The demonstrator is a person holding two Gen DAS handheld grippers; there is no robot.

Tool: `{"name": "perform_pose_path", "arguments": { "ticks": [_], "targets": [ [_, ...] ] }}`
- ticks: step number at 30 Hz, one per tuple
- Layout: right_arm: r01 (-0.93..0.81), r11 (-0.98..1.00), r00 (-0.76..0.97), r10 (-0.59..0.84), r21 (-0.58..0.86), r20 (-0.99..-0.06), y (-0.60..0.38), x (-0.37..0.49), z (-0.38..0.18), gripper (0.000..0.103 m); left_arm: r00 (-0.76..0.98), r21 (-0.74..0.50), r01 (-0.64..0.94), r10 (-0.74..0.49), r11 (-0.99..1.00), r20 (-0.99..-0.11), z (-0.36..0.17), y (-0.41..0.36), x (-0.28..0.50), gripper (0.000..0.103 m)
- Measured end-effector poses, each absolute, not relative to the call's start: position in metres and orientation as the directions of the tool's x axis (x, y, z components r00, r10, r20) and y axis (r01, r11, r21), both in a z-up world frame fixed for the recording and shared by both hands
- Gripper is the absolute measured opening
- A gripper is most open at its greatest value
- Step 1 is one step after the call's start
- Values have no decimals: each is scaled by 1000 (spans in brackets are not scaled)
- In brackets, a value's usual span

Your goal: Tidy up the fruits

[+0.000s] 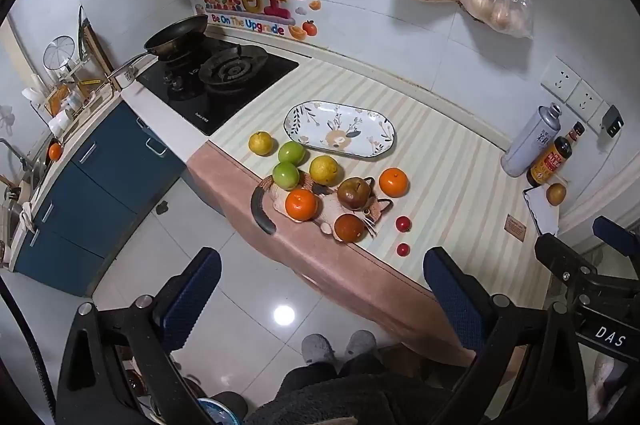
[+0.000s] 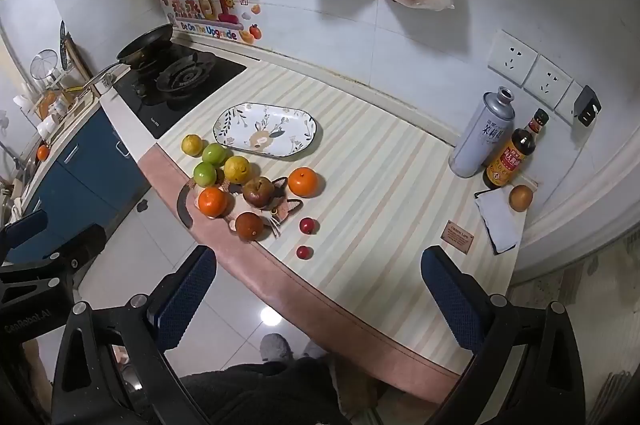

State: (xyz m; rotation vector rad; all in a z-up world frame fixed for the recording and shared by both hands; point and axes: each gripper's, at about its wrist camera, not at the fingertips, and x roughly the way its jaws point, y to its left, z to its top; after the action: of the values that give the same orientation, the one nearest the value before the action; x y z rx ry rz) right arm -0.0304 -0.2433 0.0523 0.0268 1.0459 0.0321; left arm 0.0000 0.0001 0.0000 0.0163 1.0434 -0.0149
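at counter's near edge | fruit cluster (image 1: 320, 181) loose beside empty oval plate (image 1: 340, 129), its long axis left-right | i hold left gripper (image 1: 320, 301) and right gripper (image 2: 318, 299) spread, empty, short of fruit | left nearer, i judge

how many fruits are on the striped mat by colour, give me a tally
green: 2
yellow: 2
orange: 2
brown or dark reddish: 2
small red: 2
total: 10
The brown fruit by the bottles sits off to the side and is not counted. The plate holds none.
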Motion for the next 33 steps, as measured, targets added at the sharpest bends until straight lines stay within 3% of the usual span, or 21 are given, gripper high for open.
{"name": "perform_pose_path", "arguments": {
  "ticks": [33],
  "targets": [
    [-7, 999, 516, 47, 51, -855, -242, -32, 54, 103, 513, 7, 31, -9, 999, -858, 10, -5, 7, 103]
  ]
}}
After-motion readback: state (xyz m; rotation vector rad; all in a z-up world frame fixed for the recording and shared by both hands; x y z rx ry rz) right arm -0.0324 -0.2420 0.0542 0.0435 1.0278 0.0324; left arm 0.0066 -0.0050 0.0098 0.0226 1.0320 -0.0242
